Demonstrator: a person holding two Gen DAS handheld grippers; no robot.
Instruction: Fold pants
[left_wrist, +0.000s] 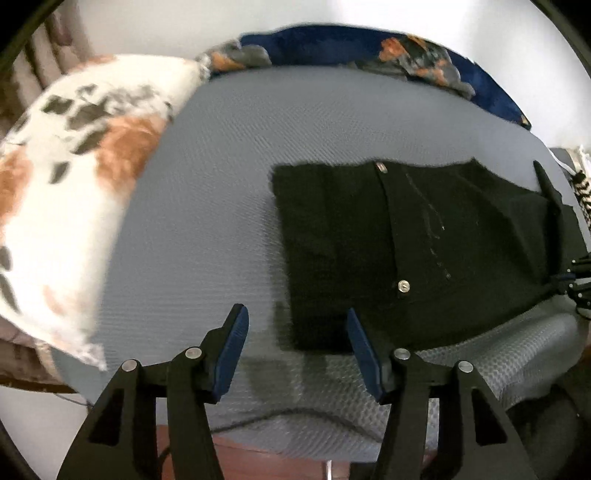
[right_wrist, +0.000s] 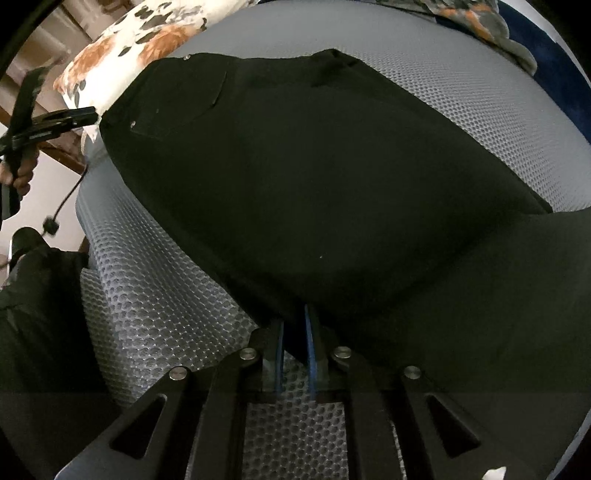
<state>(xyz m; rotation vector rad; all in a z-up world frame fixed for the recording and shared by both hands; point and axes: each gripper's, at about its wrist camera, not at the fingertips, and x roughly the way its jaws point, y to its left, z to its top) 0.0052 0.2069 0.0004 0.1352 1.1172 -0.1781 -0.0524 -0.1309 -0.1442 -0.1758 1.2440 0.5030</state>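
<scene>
Black pants (left_wrist: 424, 254): lying flat on a grey mesh-textured mattress (left_wrist: 229, 177), waistband end toward the floral pillow (left_wrist: 74, 192), 2 metal buttons visible, 1 at the waistband (left_wrist: 381, 168) and 1 lower on the front (left_wrist: 403, 286); the near corner of the fabric lies just ahead of the left gripper's right finger. Left gripper (left_wrist: 295, 325): fingers spread wide, blue pads (left_wrist: 232, 354) facing each other, nothing between them, poised above the mattress near the bed's front edge. Right gripper (right_wrist: 294, 321): fingers drawn close together with only a narrow gap, blue pads (right_wrist: 310, 354) pinching a fold of the pants' near edge, which drapes up and over the fingertips. In the right wrist view, the pants (right_wrist: 314, 177) fill most of the frame, a pocket seam with rivets toward the far left, the cloth extending off to the right. Left gripper in that view (right_wrist: 55, 122): at the far left, beside the waistband corner, apart from the fabric. Floral pillow (right_wrist: 129, 48): white with orange and grey print, at the head of the bed. Dark blue patterned blanket (left_wrist: 424, 55): bunched along the mattress's far edge.
</scene>
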